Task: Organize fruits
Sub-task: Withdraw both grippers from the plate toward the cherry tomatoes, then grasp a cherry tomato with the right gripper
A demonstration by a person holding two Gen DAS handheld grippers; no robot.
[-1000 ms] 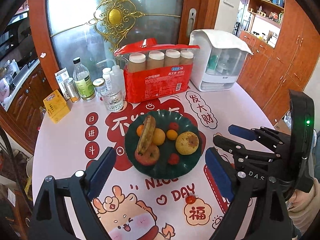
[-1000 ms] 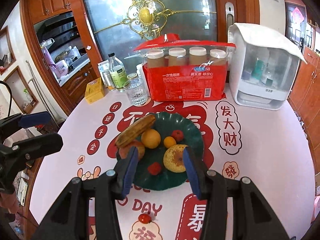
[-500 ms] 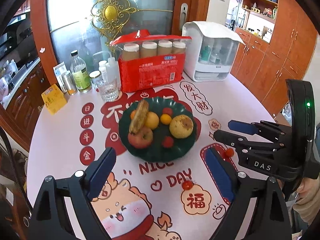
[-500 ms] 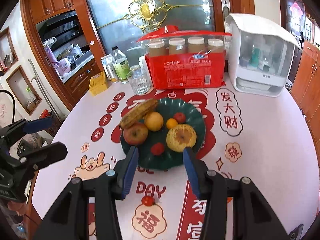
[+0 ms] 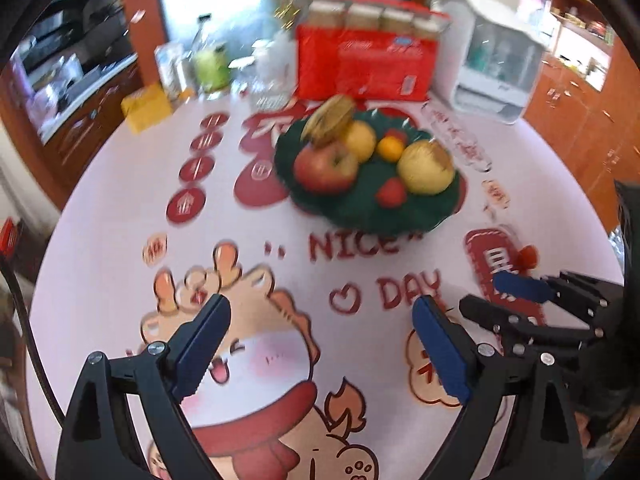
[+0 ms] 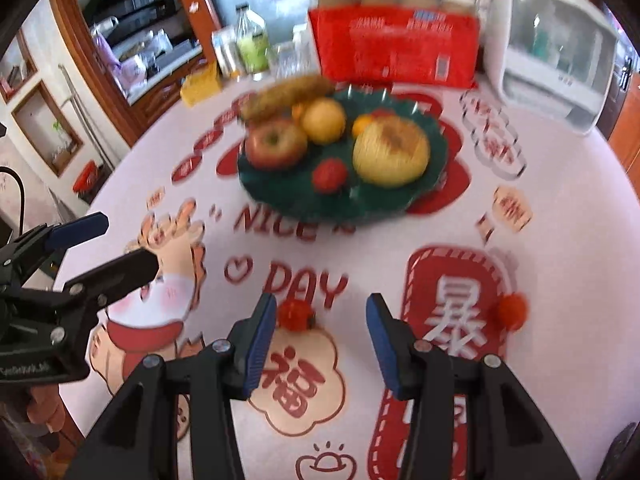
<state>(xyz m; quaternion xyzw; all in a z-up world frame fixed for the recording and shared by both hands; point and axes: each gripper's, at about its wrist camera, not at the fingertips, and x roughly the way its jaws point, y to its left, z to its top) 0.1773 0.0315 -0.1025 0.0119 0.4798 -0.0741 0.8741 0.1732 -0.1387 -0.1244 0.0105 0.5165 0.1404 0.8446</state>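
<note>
Fruits [image 6: 328, 140] heaped on green plate [image 6: 288, 196] — two strays.

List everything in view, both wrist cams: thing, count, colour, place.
plate: 1, dark green, table centre
apple: 1, red, plate left
banana: 1, browned, plate back
pears: 2, yellow, on plate
orange: 1, small, mid plate
red fruit on plate: 1 at front, another behind, blurred
loose red fruits: 2, on tablecloth near plate
cup pack: 1, red, behind plate
white cabinet: 1, back right
bottles, glass: several, back left, blurred
yellow box: 1, back left
tablecloth: 1, white and red print
left tool: open, empty
right tool: open, beside one loose fruit
</note>
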